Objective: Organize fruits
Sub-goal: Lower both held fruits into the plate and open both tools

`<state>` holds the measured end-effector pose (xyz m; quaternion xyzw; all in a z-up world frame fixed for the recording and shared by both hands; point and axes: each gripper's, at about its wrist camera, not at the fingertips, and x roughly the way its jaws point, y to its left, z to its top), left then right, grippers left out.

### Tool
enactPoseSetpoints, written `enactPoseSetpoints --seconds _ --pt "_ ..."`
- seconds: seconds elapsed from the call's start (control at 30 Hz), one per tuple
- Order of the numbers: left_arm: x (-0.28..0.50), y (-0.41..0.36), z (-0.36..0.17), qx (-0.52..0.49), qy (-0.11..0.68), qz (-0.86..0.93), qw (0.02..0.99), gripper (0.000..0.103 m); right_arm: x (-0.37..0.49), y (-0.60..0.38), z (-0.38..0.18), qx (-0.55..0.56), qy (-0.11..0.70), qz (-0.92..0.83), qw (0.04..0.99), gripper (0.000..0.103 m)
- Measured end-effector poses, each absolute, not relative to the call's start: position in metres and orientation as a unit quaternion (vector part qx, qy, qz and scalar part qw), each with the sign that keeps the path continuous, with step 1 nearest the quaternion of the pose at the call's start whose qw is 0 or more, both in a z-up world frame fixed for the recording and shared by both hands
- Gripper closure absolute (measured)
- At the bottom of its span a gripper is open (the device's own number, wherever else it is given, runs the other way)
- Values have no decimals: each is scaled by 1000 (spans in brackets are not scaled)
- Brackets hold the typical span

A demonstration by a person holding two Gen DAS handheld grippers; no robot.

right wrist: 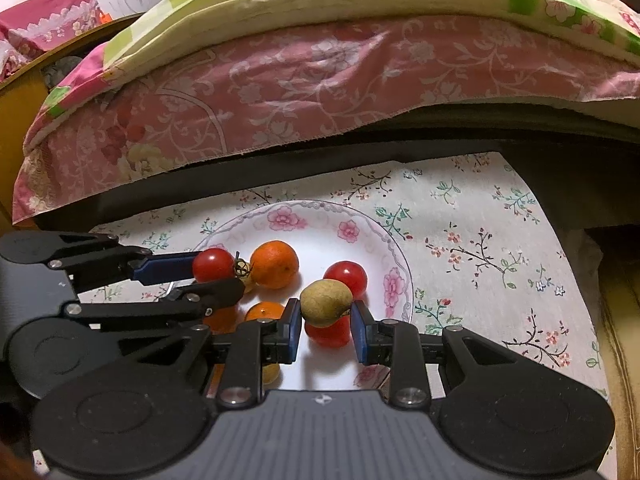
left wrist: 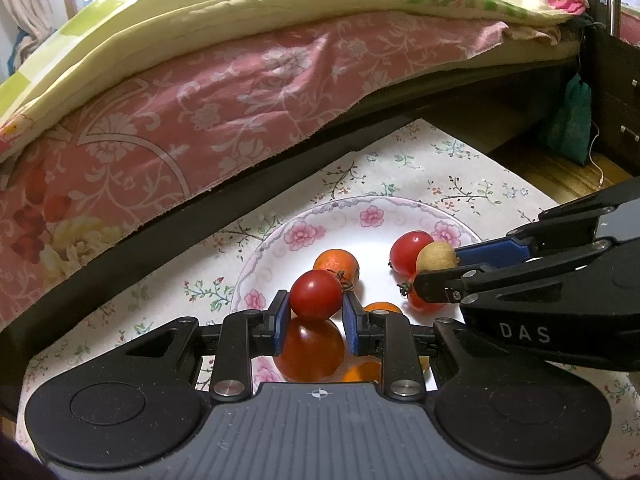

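A white floral plate [left wrist: 280, 240] [right wrist: 396, 264] lies on a flowered cloth and holds several fruits. My left gripper [left wrist: 316, 312] [right wrist: 214, 276] is shut on a red cherry tomato [left wrist: 316, 295] [right wrist: 213, 265], held just above the plate. My right gripper [right wrist: 326, 320] [left wrist: 440, 266] is shut on a tan longan [right wrist: 326, 302] [left wrist: 436, 257], also above the plate. On the plate lie an orange tangerine [left wrist: 337, 265] [right wrist: 275, 264], a red tomato [left wrist: 410, 251] [right wrist: 346, 276], another tomato [right wrist: 329, 334] under the longan, and more orange fruit [right wrist: 264, 312] partly hidden by the fingers.
A bed with a pink floral sheet [left wrist: 180, 120] [right wrist: 320, 92] and yellow-green quilt [left wrist: 280, 4] overhangs the far side of the cloth [right wrist: 480, 240]. A dark cabinet [left wrist: 616, 92] and a green bag [left wrist: 568, 120] stand at the right; wooden floor [left wrist: 560, 172] shows beyond the cloth.
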<state>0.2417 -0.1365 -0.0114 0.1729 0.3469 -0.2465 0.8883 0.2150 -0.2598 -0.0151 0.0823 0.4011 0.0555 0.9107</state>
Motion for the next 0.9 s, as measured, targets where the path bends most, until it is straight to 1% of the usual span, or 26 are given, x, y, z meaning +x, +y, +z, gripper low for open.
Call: enactPoseSetpoints --seconds 0.27,0.43,0.57,0.63,0.77,0.9 --pt "246 -135 -17 170 356 -243 886 69 220 -257 -15 71 400 58 912 74" --pt "245 -134 -17 171 354 -238 888 61 220 -257 -15 71 400 58 912 74" --pt "243 -132 -16 172 352 -235 889 57 219 -257 -14 70 400 59 912 74" --pt "243 -130 -14 171 351 -233 891 53 218 -256 -14 69 400 59 912 74" --pt "242 -129 -11 169 346 -230 894 50 217 -257 -12 70 396 57 914 73" --pt "240 -127 -9 167 343 -227 896 44 216 -259 -9 72 394 57 915 71"
